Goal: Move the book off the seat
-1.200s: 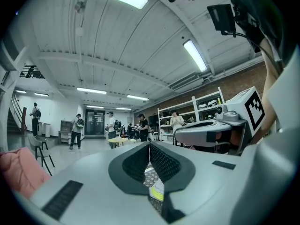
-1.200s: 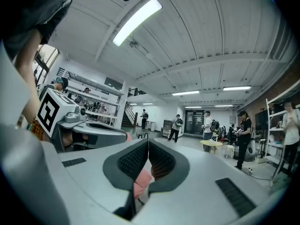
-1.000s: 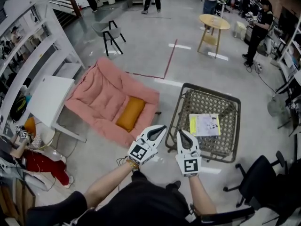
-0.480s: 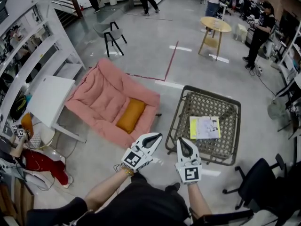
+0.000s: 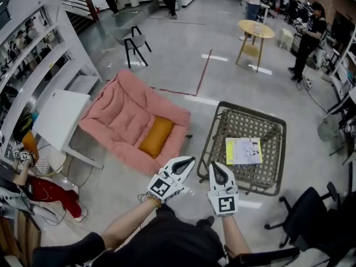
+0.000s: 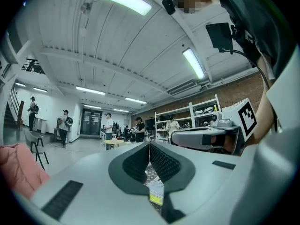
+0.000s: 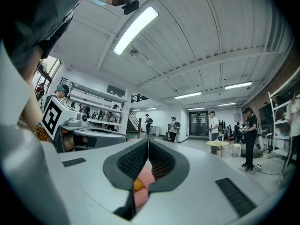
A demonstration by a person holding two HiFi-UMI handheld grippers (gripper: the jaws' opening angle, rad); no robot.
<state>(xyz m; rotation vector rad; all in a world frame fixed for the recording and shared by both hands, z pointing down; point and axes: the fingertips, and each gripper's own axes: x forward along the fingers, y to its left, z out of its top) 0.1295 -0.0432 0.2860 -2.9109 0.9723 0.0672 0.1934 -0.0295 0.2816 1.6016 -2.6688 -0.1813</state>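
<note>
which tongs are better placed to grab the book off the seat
Right, likely: the right tongs hover by the near edge of the wicker seat, closest to the book; the left tongs sit further left, toward the pink cushion. Both are shut.

Dress: black short-sleeved top (image 5: 167, 235), forearms bare below the sleeves. Amber beaded bracelet (image 5: 155, 195) on the left wrist. Small black box (image 6: 220, 34) up by the head, with a thin black cable running off its right side.

Left gripper (image 5: 192, 159): pale grey-white moulded shell, broad at the near end and tapering to a point at the far end. Dark grey collar round the jaws. Black ribbed pads (image 6: 161, 162) line the inner faces. Black rectangular strip (image 6: 63, 199) inset in the shell's left side. White cube with black square markers (image 5: 162, 186) at the near end.

Right gripper (image 5: 214, 165): same build and colours. Its marker cube (image 5: 225, 204) is likewise black on white.
</note>
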